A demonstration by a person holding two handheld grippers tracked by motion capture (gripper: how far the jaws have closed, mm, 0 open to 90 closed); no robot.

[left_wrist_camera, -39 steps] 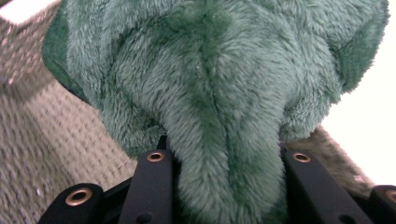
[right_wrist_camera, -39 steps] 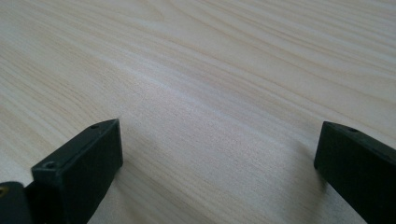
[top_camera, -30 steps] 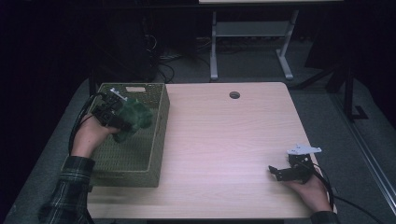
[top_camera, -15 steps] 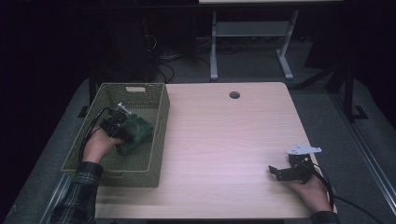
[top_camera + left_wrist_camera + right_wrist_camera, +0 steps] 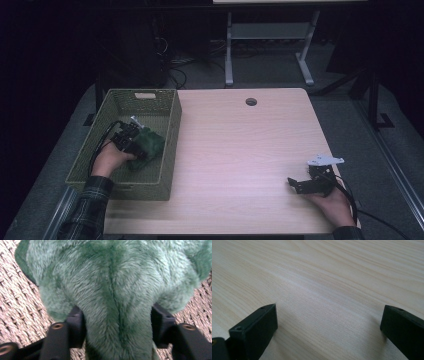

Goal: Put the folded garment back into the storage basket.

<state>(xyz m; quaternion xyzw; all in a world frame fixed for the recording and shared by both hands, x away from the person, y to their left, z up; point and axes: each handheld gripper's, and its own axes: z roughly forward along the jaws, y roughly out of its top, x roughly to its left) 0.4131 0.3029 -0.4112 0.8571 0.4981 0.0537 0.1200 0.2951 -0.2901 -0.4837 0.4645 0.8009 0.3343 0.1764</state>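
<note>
Green plush toy [image 5: 148,142] lower in basket [image 5: 150,95]

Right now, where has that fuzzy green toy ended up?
The green plush toy lies inside the woven basket at the table's left side in the high view, between the jaws of the left gripper, which have just been opening.

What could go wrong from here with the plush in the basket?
1. The left gripper has just been opening, but the fuzzy green plush toy sits between its jaws; the fur bulges around the fingertips, so it may snag and lift out on withdrawal.
2. The woven olive-green basket wall stands close beside that hand; pulling back carelessly could nudge or tip it.
3. The right gripper rests open on the light wooden table, too far to steady anything.
</note>
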